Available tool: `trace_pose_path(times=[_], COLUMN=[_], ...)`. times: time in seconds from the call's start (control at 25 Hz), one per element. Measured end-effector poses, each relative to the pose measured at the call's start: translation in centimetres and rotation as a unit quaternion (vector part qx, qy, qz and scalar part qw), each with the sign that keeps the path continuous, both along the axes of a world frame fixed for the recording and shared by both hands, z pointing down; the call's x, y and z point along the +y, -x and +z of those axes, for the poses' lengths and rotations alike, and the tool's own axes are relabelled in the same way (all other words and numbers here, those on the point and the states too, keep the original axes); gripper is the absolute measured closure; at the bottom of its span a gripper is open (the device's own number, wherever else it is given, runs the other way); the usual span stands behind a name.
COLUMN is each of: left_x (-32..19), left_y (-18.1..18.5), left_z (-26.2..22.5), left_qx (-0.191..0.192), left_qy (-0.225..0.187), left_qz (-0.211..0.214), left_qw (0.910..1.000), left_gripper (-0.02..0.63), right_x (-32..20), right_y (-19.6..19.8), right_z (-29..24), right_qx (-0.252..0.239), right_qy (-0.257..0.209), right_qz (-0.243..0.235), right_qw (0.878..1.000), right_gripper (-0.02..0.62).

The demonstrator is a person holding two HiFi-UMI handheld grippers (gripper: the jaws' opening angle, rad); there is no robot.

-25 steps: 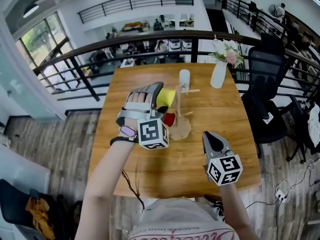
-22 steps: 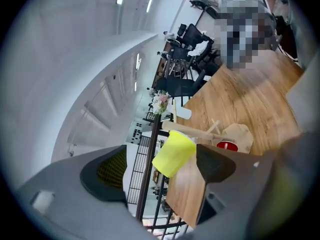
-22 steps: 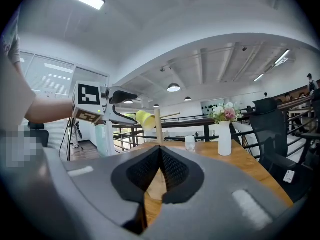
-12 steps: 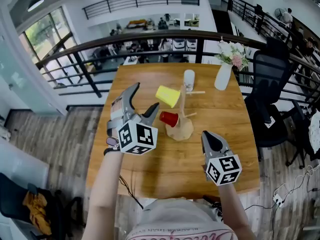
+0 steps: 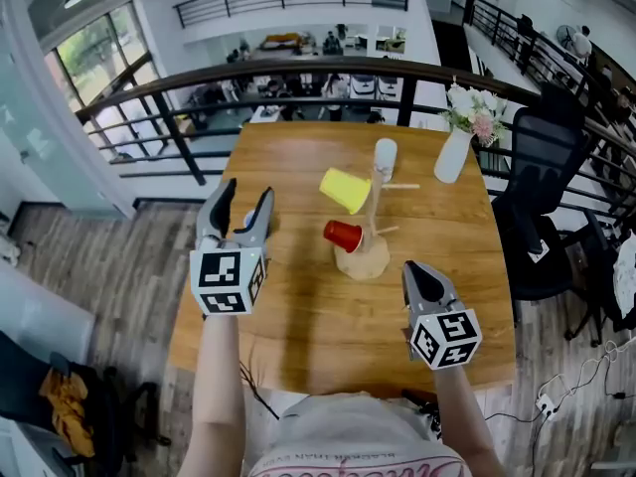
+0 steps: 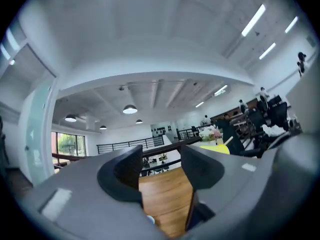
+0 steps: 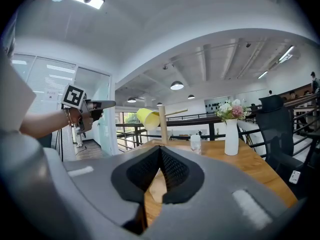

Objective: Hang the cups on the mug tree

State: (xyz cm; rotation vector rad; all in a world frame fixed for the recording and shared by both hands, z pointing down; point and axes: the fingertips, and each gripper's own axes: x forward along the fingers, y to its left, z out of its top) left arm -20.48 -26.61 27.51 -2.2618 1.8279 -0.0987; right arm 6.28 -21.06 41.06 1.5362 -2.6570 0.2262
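Observation:
A wooden mug tree (image 5: pixel 373 212) stands mid-table. On an upper peg a yellow cup (image 5: pixel 345 189) hangs tilted, and a red cup (image 5: pixel 343 235) hangs on a lower peg. A clear cup (image 5: pixel 386 157) stands on the table behind the tree. My left gripper (image 5: pixel 246 199) is well left of the tree. Its jaws have just been closing, but a gap still shows between them and nothing is in it. My right gripper (image 5: pixel 422 271) rests near the front right, shut and empty. The right gripper view shows the yellow cup (image 7: pixel 148 118) on the tree post (image 7: pixel 163 126).
A white vase of flowers (image 5: pixel 452 152) stands at the table's back right. The wooden table (image 5: pixel 298 336) ends at a dark railing (image 5: pixel 298 73) behind. A black office chair (image 5: pixel 542 167) sits to the right of the table.
My left gripper has drawn back to the left, away from the yellow cup, which stays on its peg. The gripper has rolled upright and its jaws have narrowed. The right gripper has kept still.

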Motion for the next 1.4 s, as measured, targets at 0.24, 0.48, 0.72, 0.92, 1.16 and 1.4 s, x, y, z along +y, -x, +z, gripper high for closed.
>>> trace_pose_path(times=[0.24,0.48,0.72,0.92,1.16,1.4], left_x=[0.7,0.9,0.3,-1.2,-3.3,-6.4], left_y=[3.6,5.8,6.1,6.5,7.4,8.4], left_z=[3.3,8.3,14.1,18.6,23.2,28.0], left_qx=[0.050,0.078,0.073,0.067,0.051,0.051], left_qy=[0.016,0.047,0.087,0.133,0.183,0.235], left_qz=[-0.044,-0.055,-0.022,-0.010,0.012,0.007], left_qw=[0.9976,0.9943,0.9933,0.9888,0.9816,0.9707], left_gripper=[0.547,0.592,0.467,0.337,0.290,0.285], right_x=[-0.5,-0.5,-0.4,-0.6,-1.0,-1.1], right_y=[0.6,1.4,2.5,3.9,4.9,5.1], right_z=[0.4,2.4,4.8,6.1,7.8,9.6], right_qx=[0.008,0.026,0.047,0.055,0.048,0.045], right_qy=[0.008,0.034,0.069,0.090,0.111,0.134], right_qz=[-0.004,-0.010,-0.014,-0.018,-0.007,0.010], right_qw=[1.000,0.999,0.996,0.994,0.993,0.990], right_gripper=[0.594,0.594,0.592,0.594,0.594,0.594])
